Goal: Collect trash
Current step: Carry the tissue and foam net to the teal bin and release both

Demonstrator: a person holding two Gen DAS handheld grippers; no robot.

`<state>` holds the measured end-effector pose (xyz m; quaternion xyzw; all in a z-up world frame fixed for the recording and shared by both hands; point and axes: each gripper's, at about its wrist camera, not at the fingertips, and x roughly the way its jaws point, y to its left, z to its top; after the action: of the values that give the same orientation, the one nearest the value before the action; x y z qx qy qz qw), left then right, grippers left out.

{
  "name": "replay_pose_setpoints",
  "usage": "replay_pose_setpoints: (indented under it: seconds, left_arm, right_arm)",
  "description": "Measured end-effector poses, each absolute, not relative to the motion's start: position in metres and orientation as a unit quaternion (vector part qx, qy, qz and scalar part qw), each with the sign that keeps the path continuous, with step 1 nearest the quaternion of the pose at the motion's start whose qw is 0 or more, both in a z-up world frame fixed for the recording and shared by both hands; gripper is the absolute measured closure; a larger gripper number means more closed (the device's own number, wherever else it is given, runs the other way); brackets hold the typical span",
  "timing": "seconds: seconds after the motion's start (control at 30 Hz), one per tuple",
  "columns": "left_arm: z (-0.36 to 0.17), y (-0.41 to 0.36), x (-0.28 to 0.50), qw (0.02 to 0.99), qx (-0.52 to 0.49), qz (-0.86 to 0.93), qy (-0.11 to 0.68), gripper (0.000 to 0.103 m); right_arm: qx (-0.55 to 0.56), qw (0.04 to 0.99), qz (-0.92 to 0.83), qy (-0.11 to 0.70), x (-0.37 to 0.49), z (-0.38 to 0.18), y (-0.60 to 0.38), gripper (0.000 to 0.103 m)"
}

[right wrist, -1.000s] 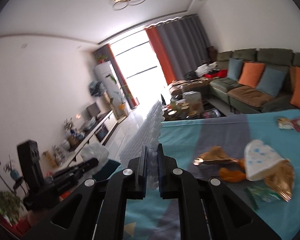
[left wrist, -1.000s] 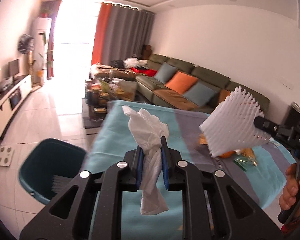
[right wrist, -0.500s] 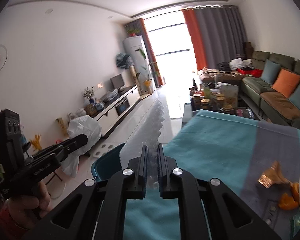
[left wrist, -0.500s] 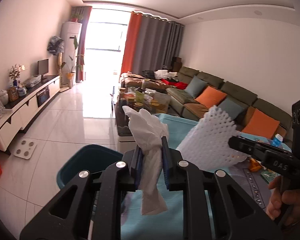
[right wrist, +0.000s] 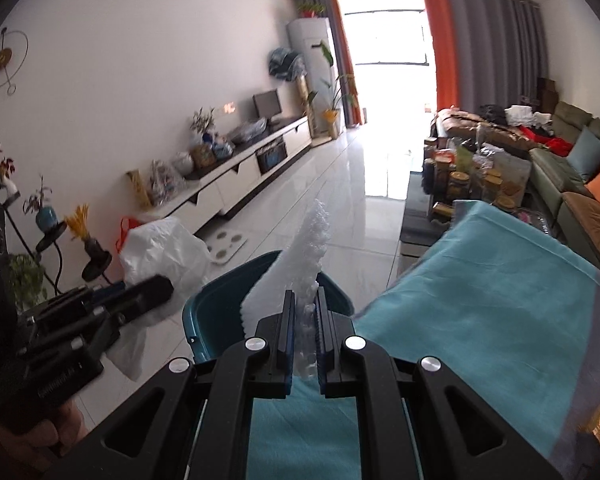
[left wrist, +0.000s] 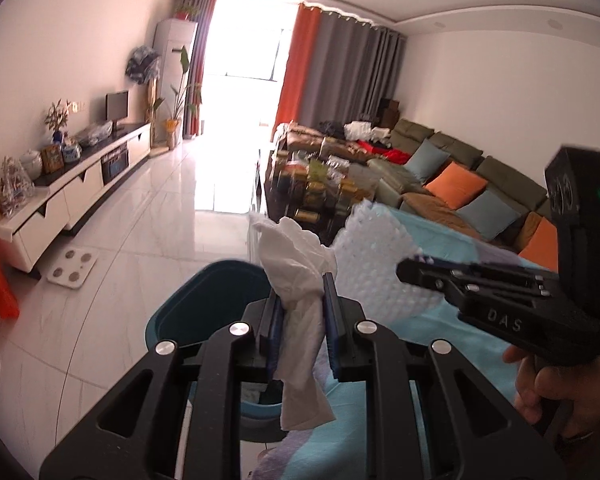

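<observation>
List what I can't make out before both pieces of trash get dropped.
- Bin inside: left wrist view, blocked by left gripper and tissue.
- Bin's near rim: right wrist view, behind right gripper and foam net.
- Coffee-table clutter: blurred, unidentifiable.

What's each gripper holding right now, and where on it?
Left gripper pinches a crumpled white tissue around its middle. Right gripper clamps a white foam net by its lower edge.
</observation>
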<state>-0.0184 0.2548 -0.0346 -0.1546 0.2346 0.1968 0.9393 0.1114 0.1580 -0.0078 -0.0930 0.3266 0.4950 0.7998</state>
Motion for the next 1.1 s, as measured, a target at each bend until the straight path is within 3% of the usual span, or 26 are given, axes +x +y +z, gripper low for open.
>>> replay_pose_setpoints:
  seconds: [0.73,0.9,0.97,1.1]
  left_arm:
    - [-0.156,0.337,0.070,0.889,-0.202,0.226,0.342,0.084]
    - [-0.171,0.341,0.078,0.885,-0.204,0.227,0.352,0.073]
    - [-0.176,0.339,0.078,0.884,-0.201,0.231,0.354,0.066]
    - [-0.169,0.335,0.074,0.886,-0.196,0.242,0.344,0.057]
  right_arm:
    - [-0.210,0.740,0.497,0.403,0.129,-0.070,0.267,0.095]
    - [-0.213,0.737,0.493,0.410,0.131,-0.076,0.277,0.091]
    - [-0.213,0.737,0.493,0.410,0.131,-0.075,0.277,0.088]
    - [-0.196,0.738,0.497,0.412,0.135,-0.073,0.275,0.065]
